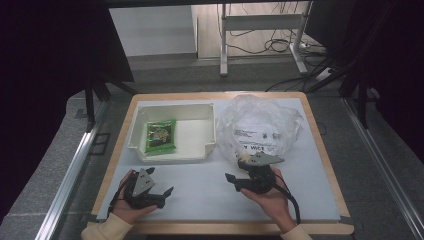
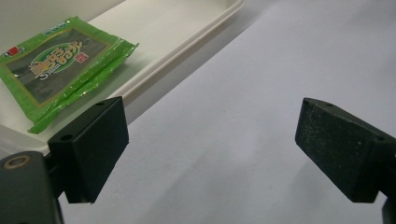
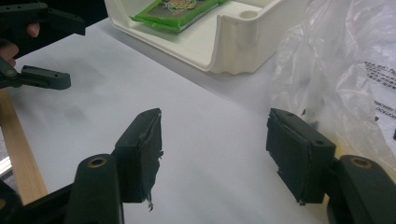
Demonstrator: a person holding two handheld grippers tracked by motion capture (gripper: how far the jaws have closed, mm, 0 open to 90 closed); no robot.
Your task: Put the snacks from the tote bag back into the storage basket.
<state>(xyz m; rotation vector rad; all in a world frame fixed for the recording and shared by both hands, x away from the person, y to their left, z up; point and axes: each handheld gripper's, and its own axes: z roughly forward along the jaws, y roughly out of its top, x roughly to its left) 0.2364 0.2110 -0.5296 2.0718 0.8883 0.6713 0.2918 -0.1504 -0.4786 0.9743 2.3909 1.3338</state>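
From above, the green packet (image 1: 160, 136) lies flat in the white tray (image 1: 172, 155); it looks light and slippery.

The left gripper (image 2: 212, 149) is wide open, empty.

The right gripper (image 3: 215, 156) is wide open too, beside the soft plastic bag (image 3: 343, 70). Pinch the packet's edge.

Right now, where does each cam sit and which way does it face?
High view: above the person's side, looking forward and down on the table; both forearms, left hand-held gripper, right hand-held gripper.
Left gripper view: rides the left hand-held gripper, faces the white tray; own jaws apart.
Right gripper view: rides the right hand-held gripper, faces tray and plastic bag; own jaws apart, the other hand farther off.
Shared: the green packet in the tray.
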